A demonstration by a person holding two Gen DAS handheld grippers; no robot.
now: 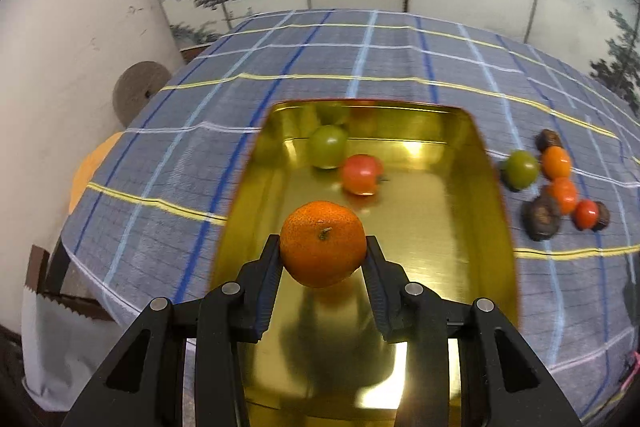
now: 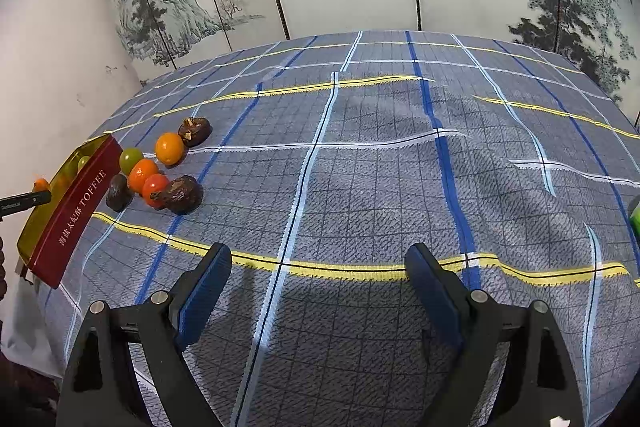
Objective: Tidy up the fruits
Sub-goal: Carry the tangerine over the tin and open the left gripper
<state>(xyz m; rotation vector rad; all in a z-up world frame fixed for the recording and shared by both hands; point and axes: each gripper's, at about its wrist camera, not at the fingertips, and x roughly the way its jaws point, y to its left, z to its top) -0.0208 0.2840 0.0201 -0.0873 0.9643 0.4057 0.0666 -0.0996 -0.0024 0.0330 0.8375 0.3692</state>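
The left gripper [image 1: 323, 255] is holding a small orange mandarin [image 1: 322, 243], its jaws closing on both sides of the fruit, above the near end of a gold tin [image 1: 494, 227]. A green fruit [image 1: 328, 146] and a red fruit [image 1: 361, 174] are lying inside the tin. The right gripper [image 2: 318, 279] is hovering with jaws spread wide, gripping nothing, over the checked cloth [image 2: 380, 167] covering the bench. A cluster of loose fruits [image 2: 158, 167] is sitting just beside the tin.

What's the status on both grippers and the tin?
Left gripper shut on round orange mandarin, above gold rectangular tin. Right gripper open, empty, over plaid tablecloth. Nothing blocking the tin.
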